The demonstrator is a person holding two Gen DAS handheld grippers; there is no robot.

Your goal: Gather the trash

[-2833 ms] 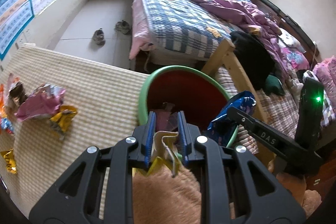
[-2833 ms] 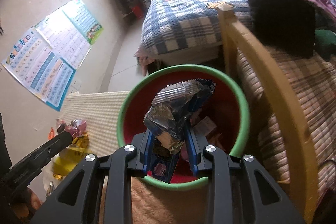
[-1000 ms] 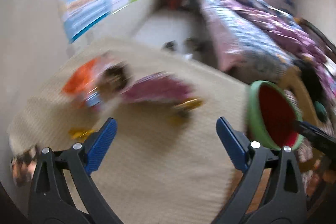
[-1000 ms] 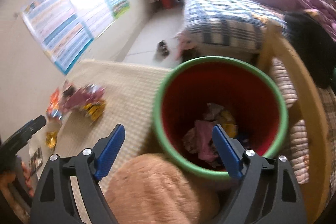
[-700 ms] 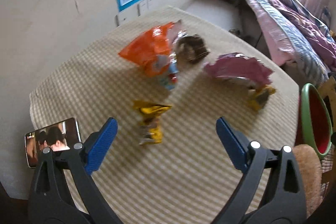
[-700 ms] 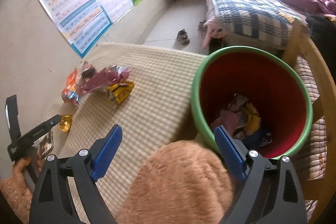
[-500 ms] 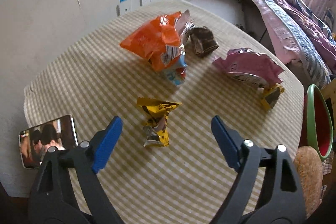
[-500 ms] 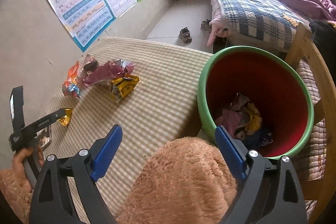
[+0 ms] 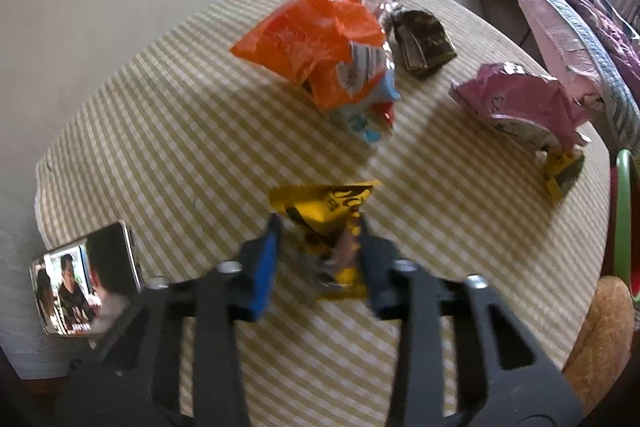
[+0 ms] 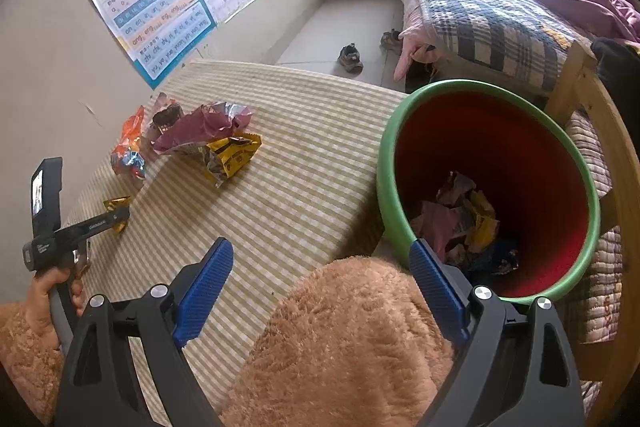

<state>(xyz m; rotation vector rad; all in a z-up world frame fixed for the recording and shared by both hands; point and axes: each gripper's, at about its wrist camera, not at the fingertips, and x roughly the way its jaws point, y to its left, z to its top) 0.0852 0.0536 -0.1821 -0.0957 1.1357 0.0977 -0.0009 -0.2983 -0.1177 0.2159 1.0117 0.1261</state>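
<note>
Partly done: bin (image 10: pixel 480 155) holds some trash.
Left gripper (image 9: pixel 320 251) jaws closing around yellow wrapper (image 9: pixel 326 215); right gripper (image 10: pixel 320 291) wide, empty; four wrappers remain beyond.

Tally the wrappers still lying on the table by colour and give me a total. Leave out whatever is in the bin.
Yellow wrapper, second yellow wrapper: 2
Orange wrapper: 1
Pink wrapper: 1
Dark brown wrapper: 1
Total: 5
The blue-and-white piece under the orange one may be a separate wrapper; I cannot tell.
</note>
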